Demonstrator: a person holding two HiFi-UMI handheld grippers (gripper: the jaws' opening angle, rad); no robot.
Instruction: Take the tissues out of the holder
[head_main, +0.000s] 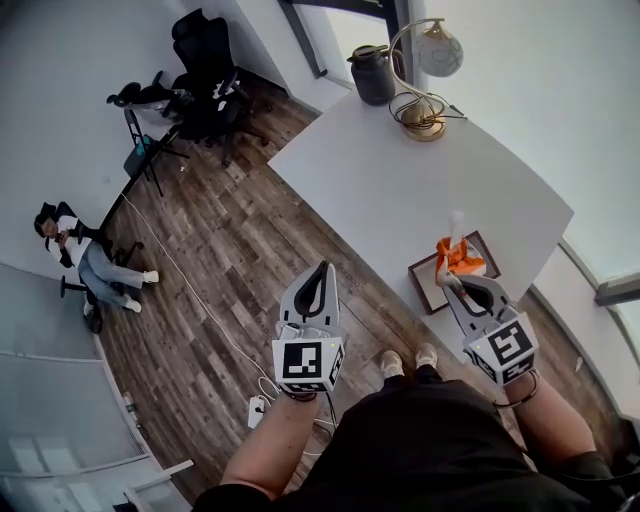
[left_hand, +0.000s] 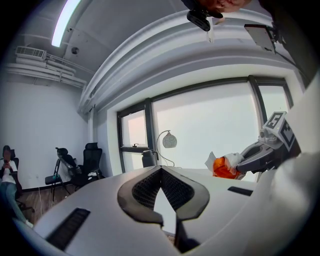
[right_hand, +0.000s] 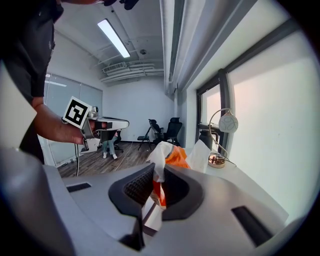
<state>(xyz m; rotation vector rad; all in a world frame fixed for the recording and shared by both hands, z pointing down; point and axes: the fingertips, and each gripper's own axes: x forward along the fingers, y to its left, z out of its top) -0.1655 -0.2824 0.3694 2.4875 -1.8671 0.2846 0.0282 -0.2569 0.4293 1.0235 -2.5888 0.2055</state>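
Jaws first: on the right gripper (right_hand: 156, 169) they are clamped onto the tissues (right_hand: 171, 156), a crumpled orange-and-white bundle pinched between the ribbed pads. White folds fan out beyond the tips and a strip hangs back toward the camera. On the left gripper (left_hand: 161, 171) the jaws are pressed together with nothing between them.

From the head view, I see the right gripper (head_main: 455, 282) reaching over the near corner of the white tabletop (head_main: 400, 190), with the tissues (head_main: 458, 256) bunched at its tip. They sit directly over the holder (head_main: 424, 284), a dark-rimmed square tray on that corner. From this steep angle I can't tell whether the bundle's lower end is clear of the holder or touching it.

The left gripper (head_main: 320, 272) is well apart from the right one, off the tabletop's edge and above the wooden floor (head_main: 230, 260). Its own view catches the right gripper (left_hand: 245, 160) side on, with the tissues (left_hand: 222, 167) at its tip.

At the far end of the tabletop stand a curved lamp (head_main: 425, 90) with a brass base and, just beside it, a dark jug (head_main: 373, 74). Black office chairs (head_main: 205, 75) are grouped by the wall. A person (head_main: 78, 255) is seated at the left of the room, and a thin white cable (head_main: 190, 290) crosses the floor.
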